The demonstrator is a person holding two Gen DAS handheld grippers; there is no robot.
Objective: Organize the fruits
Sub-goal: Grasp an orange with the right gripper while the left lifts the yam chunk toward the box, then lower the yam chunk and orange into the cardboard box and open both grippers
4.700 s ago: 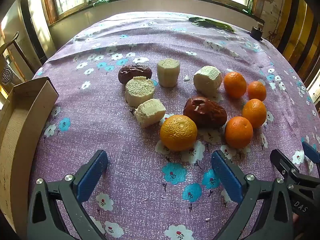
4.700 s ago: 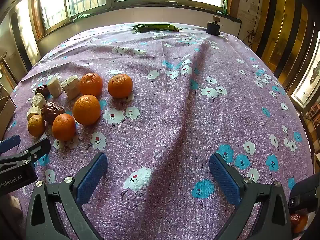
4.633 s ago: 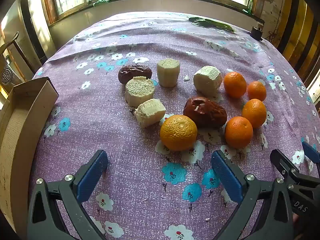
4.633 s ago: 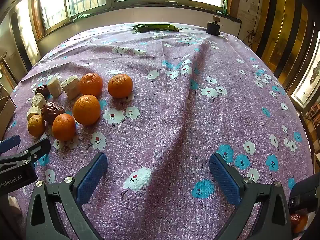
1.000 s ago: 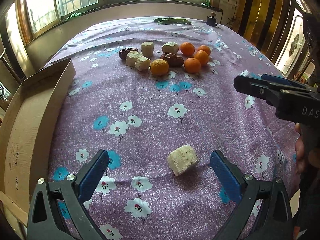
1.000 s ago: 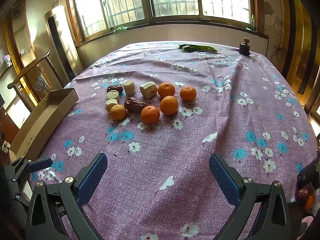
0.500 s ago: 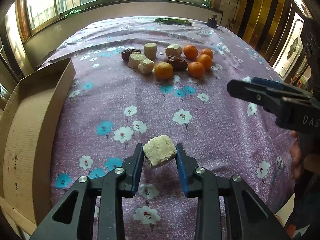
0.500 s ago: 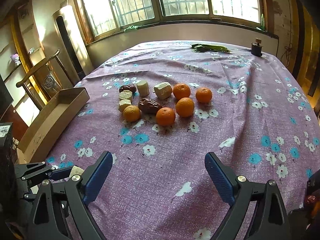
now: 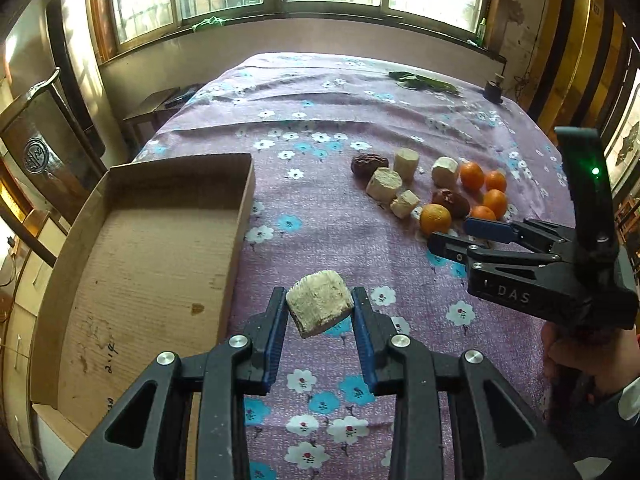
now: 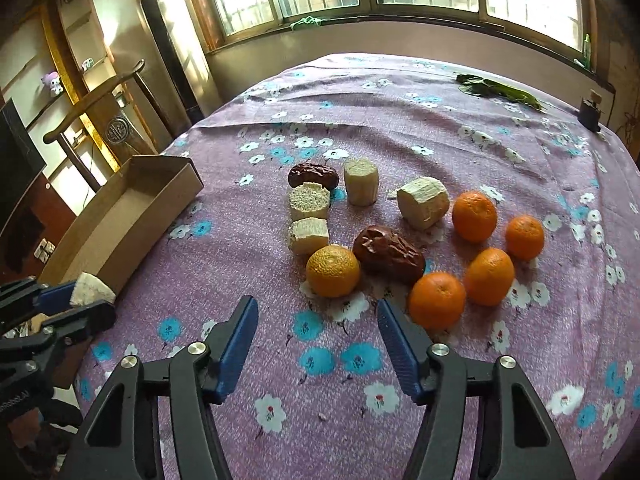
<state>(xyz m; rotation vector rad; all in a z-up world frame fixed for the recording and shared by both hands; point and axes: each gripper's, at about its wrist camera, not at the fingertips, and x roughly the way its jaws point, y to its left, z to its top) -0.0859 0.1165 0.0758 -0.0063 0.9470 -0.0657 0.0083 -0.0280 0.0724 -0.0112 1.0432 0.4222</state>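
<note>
Purple floral cloth [image 9: 328, 236] covers the table, and the cardboard box [image 9: 132, 264] lying open on it is your landmark. Your left gripper [image 9: 320, 312] has its blue pads clamped on a pale sugarcane chunk [image 9: 319, 309], lifted off the cloth just beside the box's long right wall. Your right gripper [image 10: 316, 320] has just been closing its jaws; they stand partly apart with nothing between them, only cloth. It hangs near the fruit pile, which sits well to the right of the box and farther up the table. In that pile, nearest the right gripper's fingertips is a yellowish orange [image 10: 333, 271], touching a wrinkled brown date [image 10: 389, 255]; four brighter oranges lie beyond it, away from the box. Four more sugarcane pieces and a second date [image 10: 313, 176] lie on the pile's box-facing side.
</note>
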